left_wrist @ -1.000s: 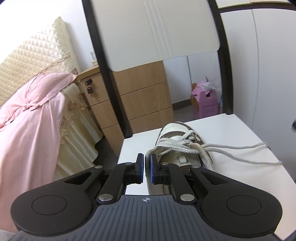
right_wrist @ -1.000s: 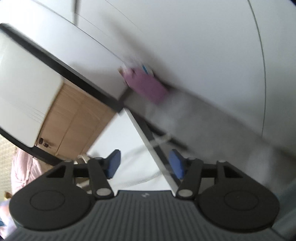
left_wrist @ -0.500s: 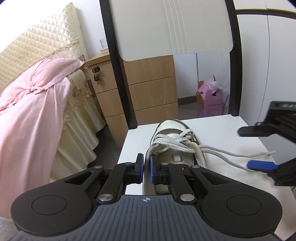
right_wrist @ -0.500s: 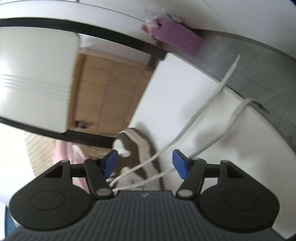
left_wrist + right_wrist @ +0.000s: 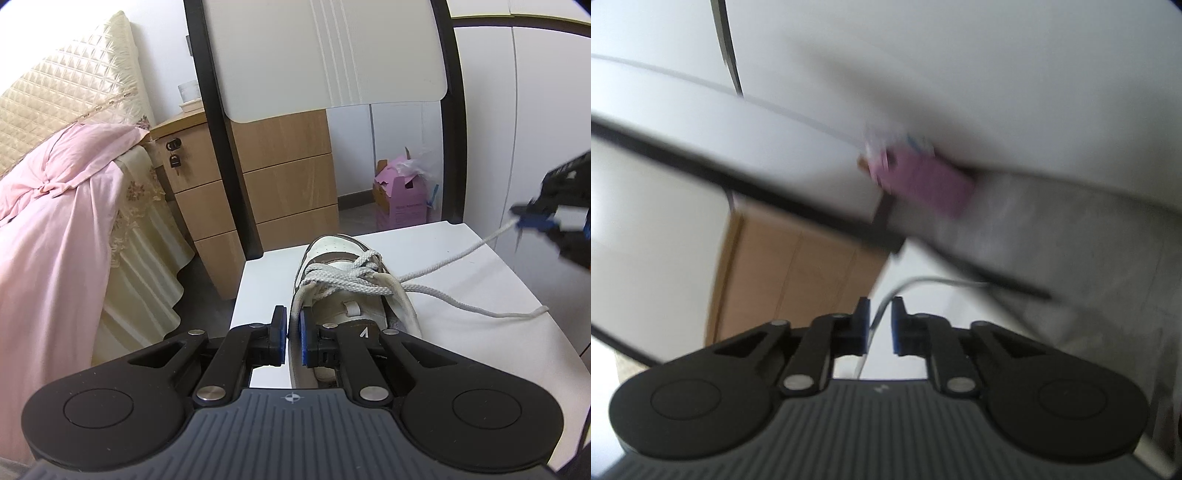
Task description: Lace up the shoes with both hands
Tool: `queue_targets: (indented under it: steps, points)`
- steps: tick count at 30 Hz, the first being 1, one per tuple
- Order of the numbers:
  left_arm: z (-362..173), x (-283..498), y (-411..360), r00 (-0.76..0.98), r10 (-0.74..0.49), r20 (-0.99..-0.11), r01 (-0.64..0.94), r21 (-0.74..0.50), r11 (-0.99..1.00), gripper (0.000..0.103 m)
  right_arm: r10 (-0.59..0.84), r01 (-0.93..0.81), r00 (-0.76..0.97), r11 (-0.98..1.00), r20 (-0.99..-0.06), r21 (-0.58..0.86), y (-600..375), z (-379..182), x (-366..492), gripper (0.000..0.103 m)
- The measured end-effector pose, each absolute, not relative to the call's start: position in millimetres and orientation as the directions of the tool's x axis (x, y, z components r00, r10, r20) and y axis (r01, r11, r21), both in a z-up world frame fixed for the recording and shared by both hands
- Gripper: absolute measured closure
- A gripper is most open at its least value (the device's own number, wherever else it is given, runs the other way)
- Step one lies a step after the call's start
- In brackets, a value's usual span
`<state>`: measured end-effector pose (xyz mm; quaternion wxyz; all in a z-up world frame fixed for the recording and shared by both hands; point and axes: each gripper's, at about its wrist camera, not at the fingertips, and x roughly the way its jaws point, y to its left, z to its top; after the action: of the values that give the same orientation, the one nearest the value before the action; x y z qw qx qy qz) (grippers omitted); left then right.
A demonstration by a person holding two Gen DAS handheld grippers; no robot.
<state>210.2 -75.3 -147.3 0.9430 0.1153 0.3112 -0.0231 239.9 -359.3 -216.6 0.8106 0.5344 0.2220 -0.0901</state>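
Observation:
A white and brown shoe (image 5: 347, 302) lies on a white chair seat (image 5: 461, 332), toe pointing away. My left gripper (image 5: 292, 328) is shut on the left edge of the shoe's upper, near the heel. One grey-white lace (image 5: 454, 258) runs taut from the eyelets up to the right, into my right gripper (image 5: 532, 221). In the blurred right wrist view the right gripper (image 5: 879, 321) is closing its jaws, with the lace (image 5: 882, 306) pinched between the blue pads. The other lace end (image 5: 480, 308) lies slack on the seat.
The chair's white backrest (image 5: 332, 55) with black posts rises behind the shoe. Beyond it stand a wooden drawer cabinet (image 5: 280, 184) and a pink box (image 5: 402, 199) on the floor. A bed with a pink cloth (image 5: 55, 221) is at the left.
The right gripper's jaws have gone from wide apart to nearly together around one lace, which has come up off the seat and pulled taut. The left gripper still grips the shoe.

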Motion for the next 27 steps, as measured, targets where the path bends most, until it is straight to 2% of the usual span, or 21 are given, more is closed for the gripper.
queue_targets:
  steps: [3, 9, 12, 15, 16, 18, 19, 20, 22, 27]
  points:
    - [-147, 211, -76, 0.803, 0.024, -0.595, 0.119, 0.2, 0.973, 0.094, 0.047, 0.332, 0.922, 0.411, -0.383, 0.849, -377, -204, 236, 0.102]
    - [-148, 214, -75, 0.794, 0.026, -0.608, 0.119, 0.198, 0.973, 0.094, 0.023, 0.25, 0.957, 0.448, -0.291, 0.858, -393, -185, 232, 0.102]
    - [-151, 215, -75, 0.783, 0.028, -0.621, 0.121, 0.197, 0.973, 0.094, 0.039, 0.291, 0.937, 0.459, -0.347, 0.839, -393, -187, 235, 0.102]
    - [-151, 213, -74, 0.783, 0.025, -0.622, 0.132, 0.206, 0.97, 0.094, 0.072, 0.369, 0.887, 0.481, -0.456, 0.795, -390, -195, 238, 0.098]
    - [-151, 213, -73, 0.783, 0.023, -0.622, 0.135, 0.206, 0.969, 0.093, 0.075, 0.399, 0.865, 0.499, -0.496, 0.77, -386, -195, 239, 0.094]
    - [-150, 214, -70, 0.782, 0.022, -0.623, 0.134, 0.202, 0.97, 0.085, 0.062, 0.428, 0.84, 0.535, -0.539, 0.728, -382, -200, 244, 0.078]
    - [-149, 214, -68, 0.783, 0.023, -0.621, 0.13, 0.2, 0.971, 0.077, 0.042, 0.44, 0.832, 0.559, -0.554, 0.703, -380, -202, 247, 0.064]
    - [-148, 214, -66, 0.785, 0.019, -0.62, 0.128, 0.192, 0.973, 0.069, 0.024, 0.449, 0.823, 0.584, -0.567, 0.677, -378, -203, 250, 0.059]
    - [-144, 212, -61, 0.787, 0.001, -0.617, 0.132, 0.17, 0.977, 0.064, 0.016, 0.454, 0.809, 0.618, -0.588, 0.642, -373, -208, 260, 0.059]
    - [-133, 206, -51, 0.793, -0.041, -0.608, 0.148, 0.126, 0.981, 0.058, 0.045, 0.487, 0.783, 0.577, -0.621, 0.655, -372, -234, 278, 0.059]
